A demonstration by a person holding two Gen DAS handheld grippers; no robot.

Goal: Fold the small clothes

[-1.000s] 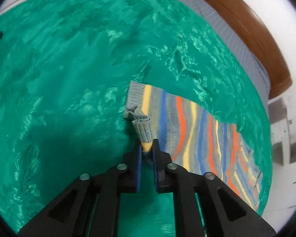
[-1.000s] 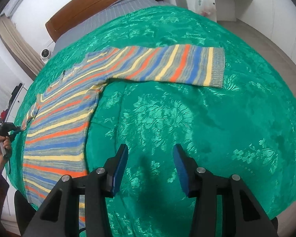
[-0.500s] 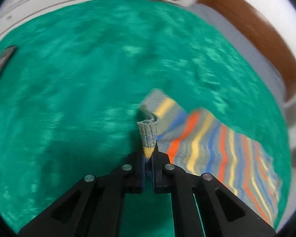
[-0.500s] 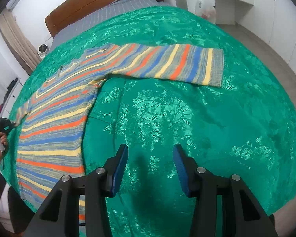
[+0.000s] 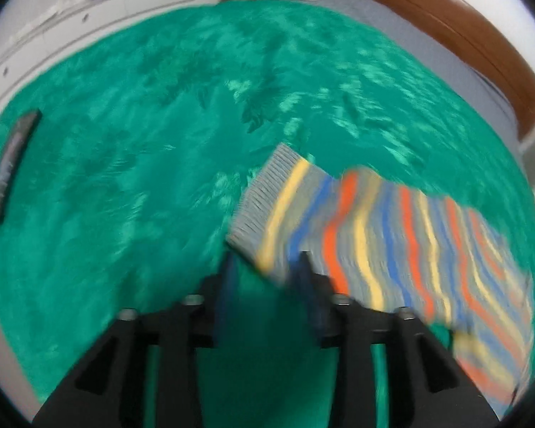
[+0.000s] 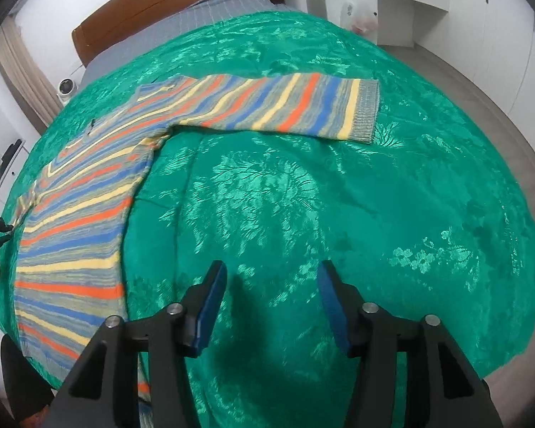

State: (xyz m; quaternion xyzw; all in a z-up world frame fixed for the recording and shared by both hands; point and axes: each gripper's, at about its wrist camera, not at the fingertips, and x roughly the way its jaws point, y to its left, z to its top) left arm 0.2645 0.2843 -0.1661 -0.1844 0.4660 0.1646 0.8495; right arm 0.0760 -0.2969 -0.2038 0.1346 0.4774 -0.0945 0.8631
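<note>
sweater: your striped knit sweater [image 6: 78, 214] in grey, yellow, blue and orange bands lies flat on the bed, body toward the left edge in the right wrist view, one long sleeve [image 6: 274, 107] stretched out to the right.
cuffs: ribbed grey knit; the right sleeve's cuff [image 6: 365, 110] lies flat and square. The other sleeve's cuff [image 5: 264, 196] sits just ahead of your left gripper, its near corner between the fingertips; picture blurred there.
left gripper [image 5: 267, 271]: jaws opening, black fingers with blue pads; pads look clear of the cloth, but the blur hides the contact.
right gripper [image 6: 273, 285]: jaws opening, about half wide, nothing between them, over bare cover well short of the sleeve.
cover: shiny green bedspread [image 6: 303, 214], satin-like with a woven leaf and flower pattern, lightly wrinkled.
beyond: grey checked mattress sheet [image 6: 224, 0] and curved brown wooden headboard [image 6: 167, 3] at the far end.
</note>
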